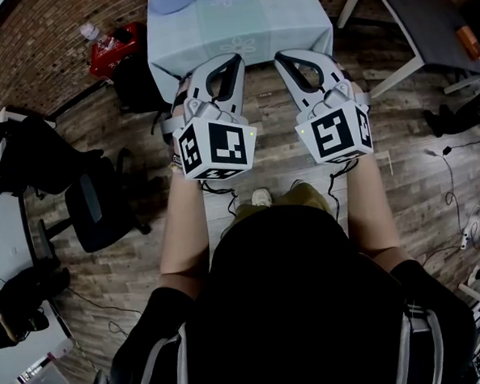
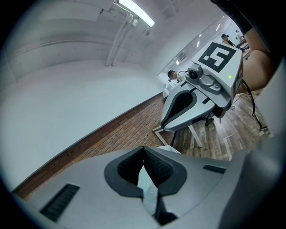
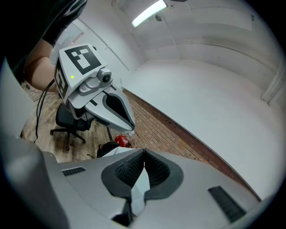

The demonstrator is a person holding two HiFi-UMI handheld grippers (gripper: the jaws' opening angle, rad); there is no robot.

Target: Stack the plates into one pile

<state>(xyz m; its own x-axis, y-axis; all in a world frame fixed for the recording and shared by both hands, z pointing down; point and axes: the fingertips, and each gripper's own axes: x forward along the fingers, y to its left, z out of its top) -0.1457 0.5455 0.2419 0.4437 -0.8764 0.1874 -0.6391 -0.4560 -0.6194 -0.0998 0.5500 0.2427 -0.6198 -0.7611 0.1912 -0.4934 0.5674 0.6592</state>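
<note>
A small table (image 1: 238, 29) under a pale blue cloth stood on the wood-plank floor (image 1: 276, 120), with the plates (image 1: 173, 0) lying side by side along its far edge, two bluish and one pink. The left gripper (image 1: 233, 59) and right gripper (image 1: 282, 58) hung just short of the near edge, each clenched tight on nothing. A black office chair (image 1: 95, 208) and a red bag (image 1: 116, 48) sat off to the left
</note>
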